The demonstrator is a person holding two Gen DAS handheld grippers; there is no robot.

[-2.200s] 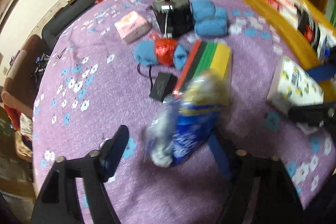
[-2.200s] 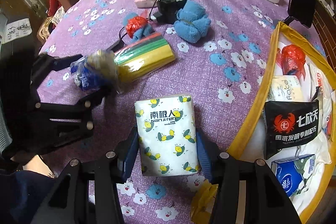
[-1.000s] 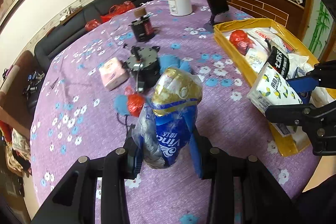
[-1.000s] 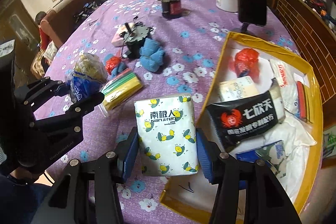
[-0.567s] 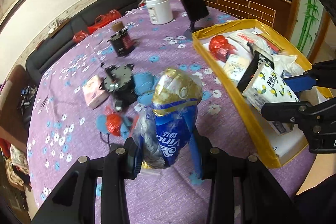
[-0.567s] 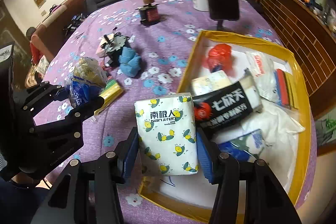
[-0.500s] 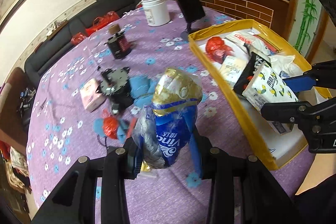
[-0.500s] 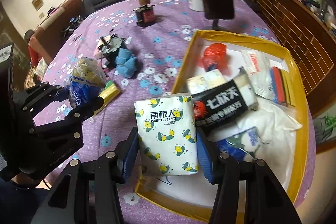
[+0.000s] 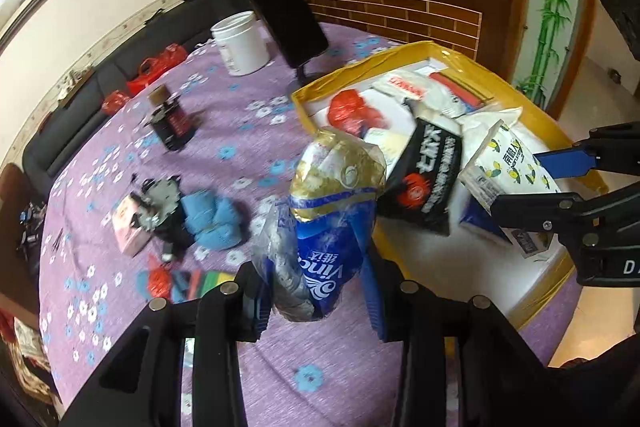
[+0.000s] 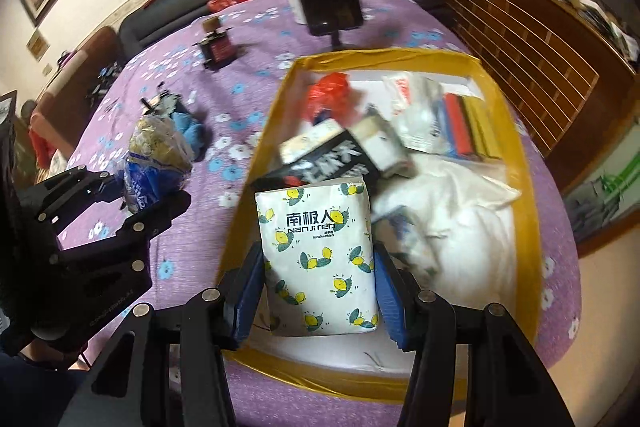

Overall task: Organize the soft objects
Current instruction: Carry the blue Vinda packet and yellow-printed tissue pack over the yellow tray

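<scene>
Right gripper (image 10: 319, 291) is clamped on the lemon-print tissue pack (image 10: 318, 259), blue pads pressed to both of its long sides, and I see the pack held up over the near end of the yellow box (image 10: 256, 163). Below it the box floor shows a strip of bare white just inside the near wall; beyond that lie a black packet with white characters (image 10: 332, 163), a red bag (image 10: 328, 91), a white crinkled bag (image 10: 460, 211) and flat coloured packs against the far right wall. The box's left wall runs just beside the pack's left edge.

My left gripper (image 9: 318, 287) is closed on the blue-and-gold wrapped tissue bundle (image 9: 328, 227), which stands upright between the pads, above the purple flowered tablecloth (image 9: 248, 367) and just outside the box's left wall. From the left wrist camera its gold top overlaps the box corner; I cannot tell whether it touches.

Farther out on the cloth I see a blue towel (image 9: 212, 219), a pink pack (image 9: 128, 231), a striped coloured pack (image 9: 204, 279) near the pad, a white tub (image 9: 240, 43) and a dark stand-mounted screen (image 9: 280, 11). Open cloth lies between the grippers and the table's near edge.
</scene>
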